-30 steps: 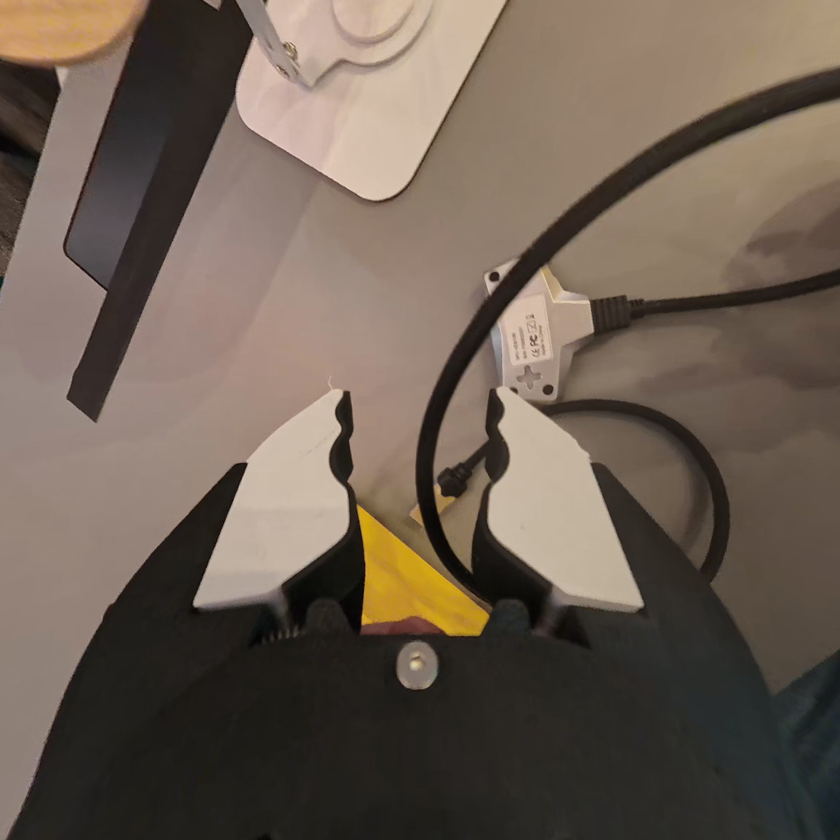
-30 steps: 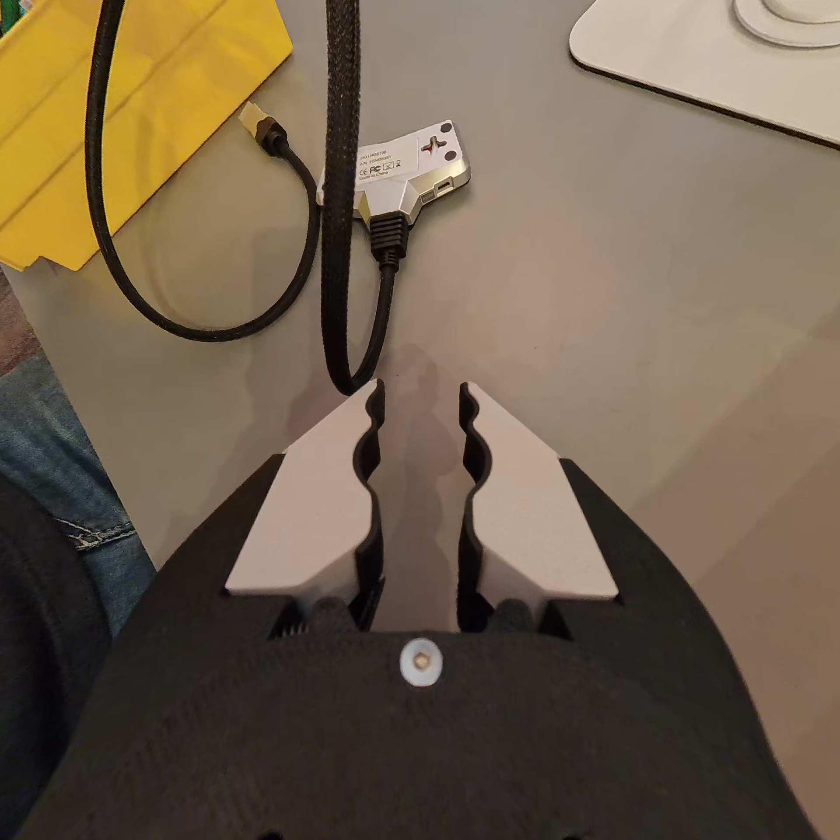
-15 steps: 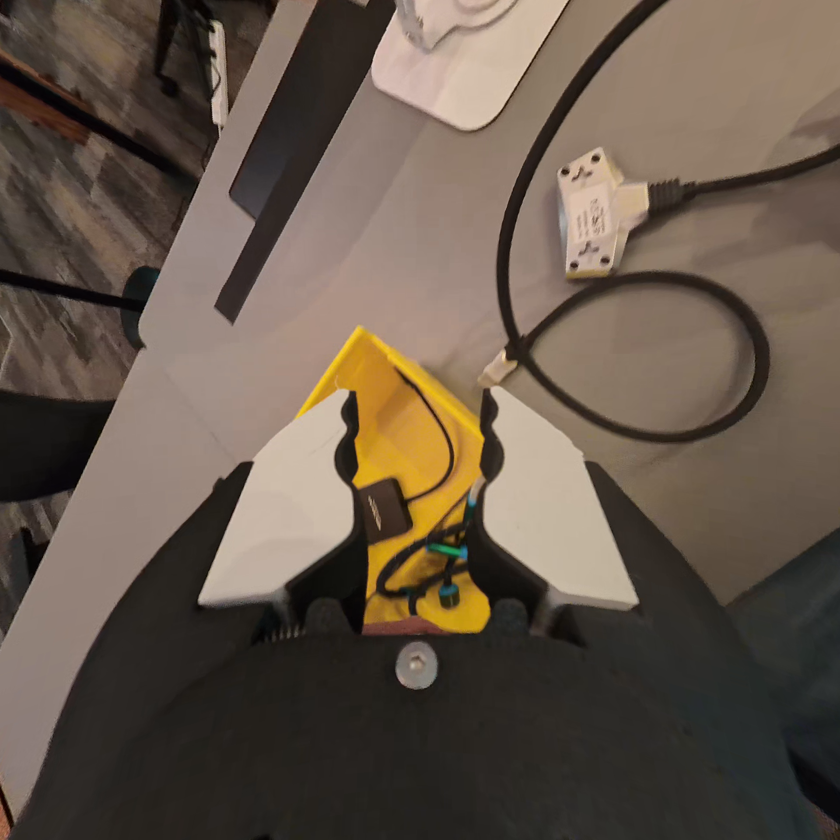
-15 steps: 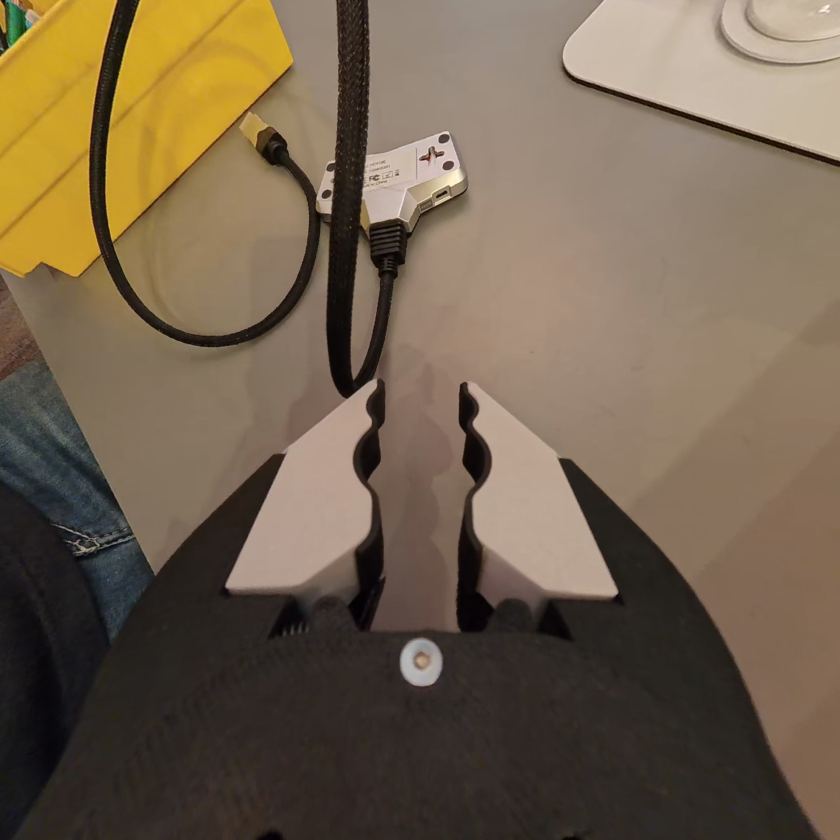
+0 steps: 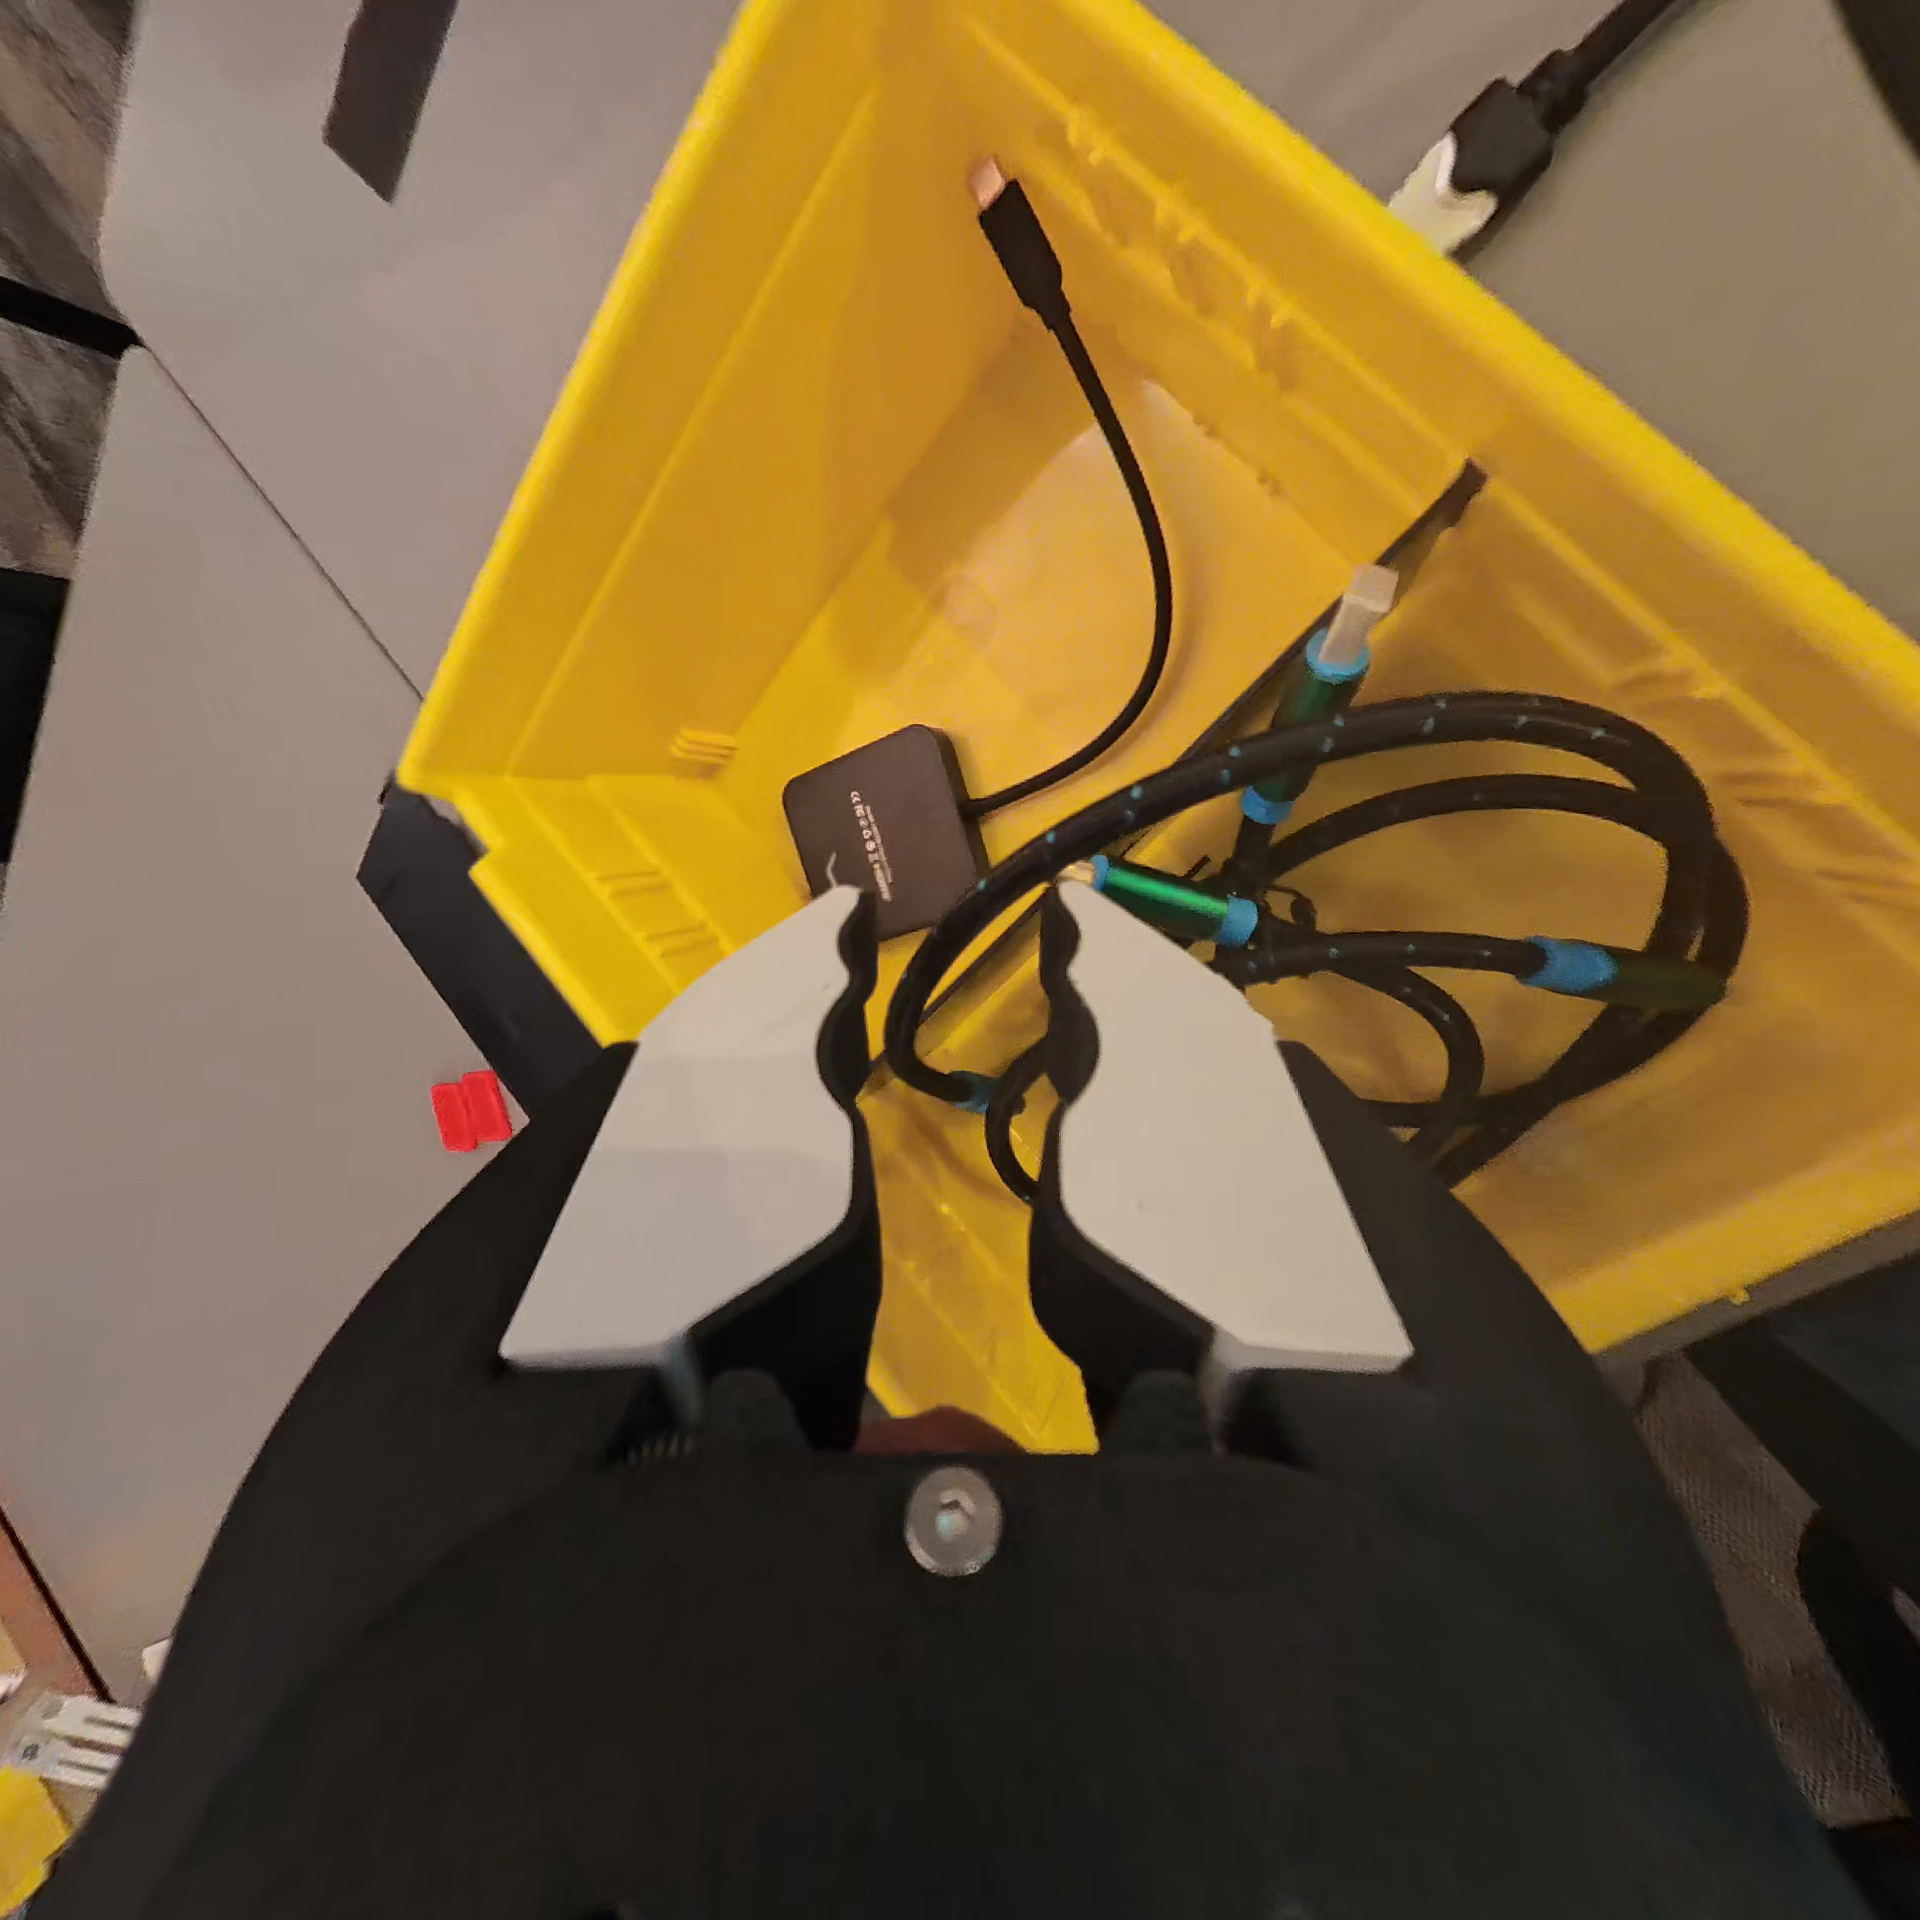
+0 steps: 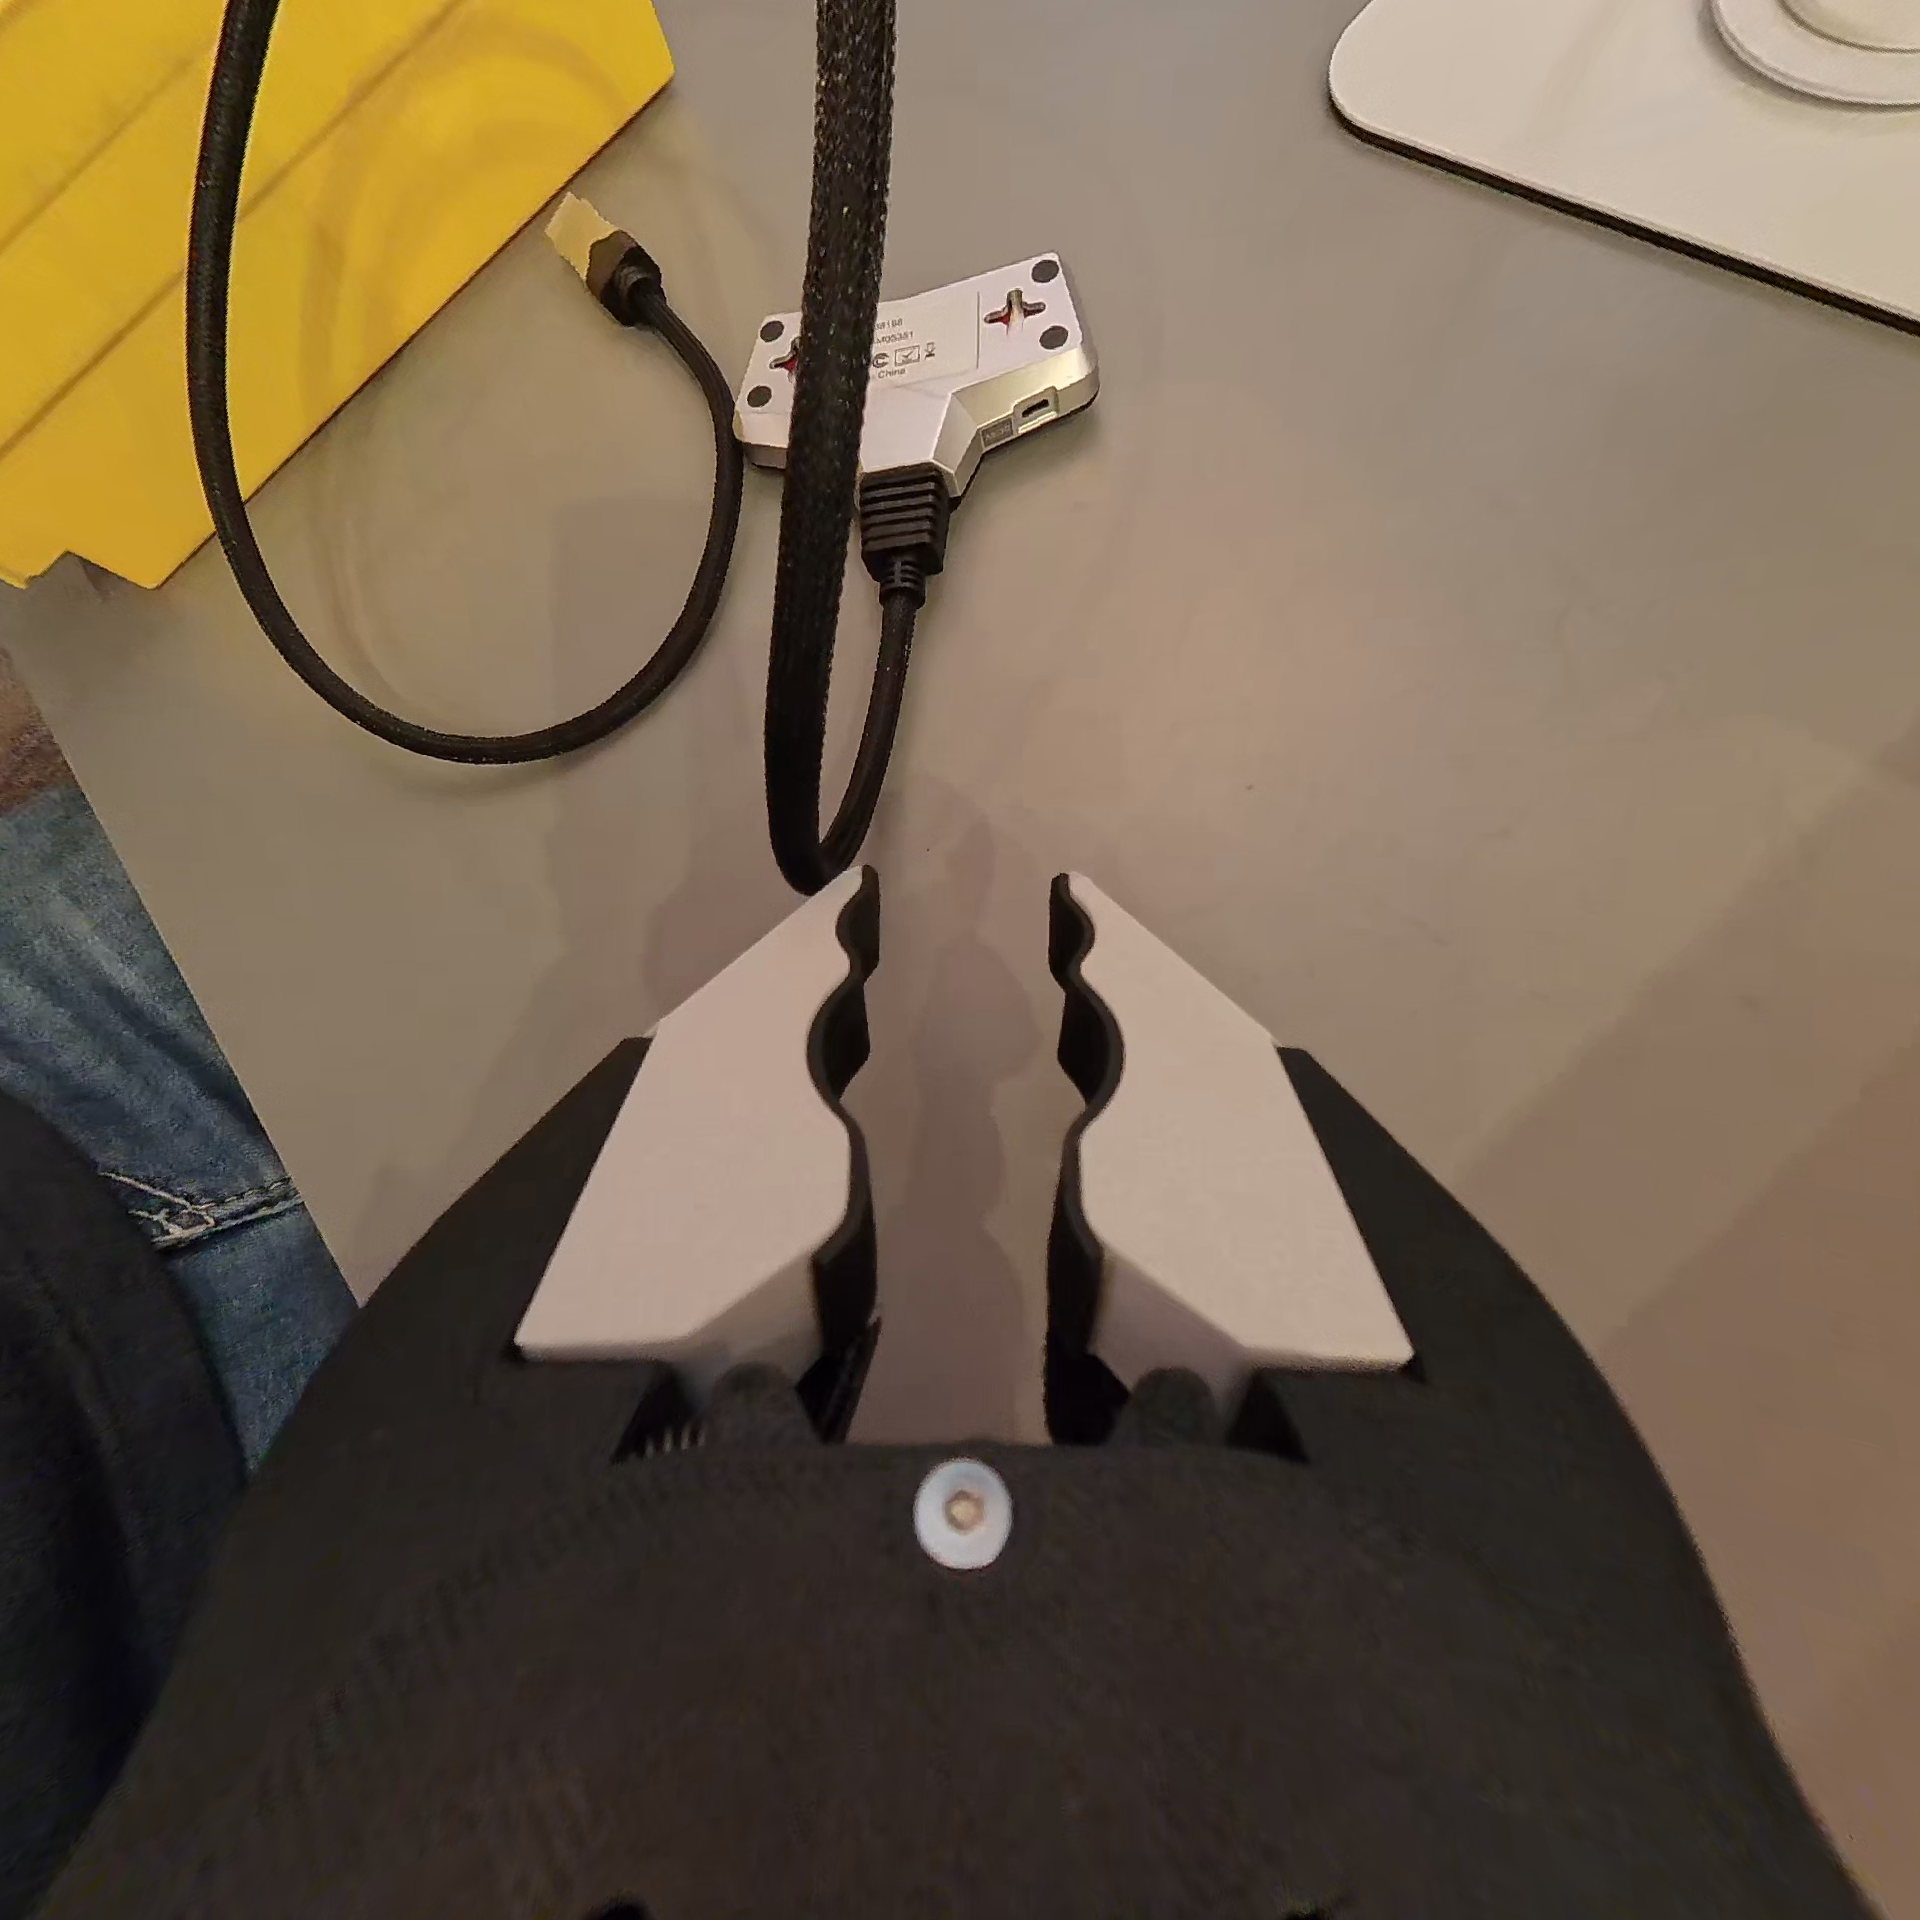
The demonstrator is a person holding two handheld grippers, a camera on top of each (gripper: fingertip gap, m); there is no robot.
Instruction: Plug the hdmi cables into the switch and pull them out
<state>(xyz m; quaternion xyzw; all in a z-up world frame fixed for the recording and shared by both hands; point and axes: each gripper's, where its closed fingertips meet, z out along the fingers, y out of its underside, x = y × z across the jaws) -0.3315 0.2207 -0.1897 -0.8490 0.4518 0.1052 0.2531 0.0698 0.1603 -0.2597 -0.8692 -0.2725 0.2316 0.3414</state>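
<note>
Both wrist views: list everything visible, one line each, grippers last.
yellow bin: one, on the grey table.
black adapter box: one, inside the bin, thin black lead attached.
braided HDMI cables: a coiled bundle, black with green-blue plugs, in the bin.
silver switch: one, on the table, underside up.
thick black braided cable: one, lying across the switch.
white pad: one, far right.
left gripper: open, over the bin.
right gripper: open, empty.

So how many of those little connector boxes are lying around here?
2. A black box lies inside the yellow bin, beside the coiled cables. A silver box lies on the grey table, under a thick braided cable. The coils might hide more.
</note>
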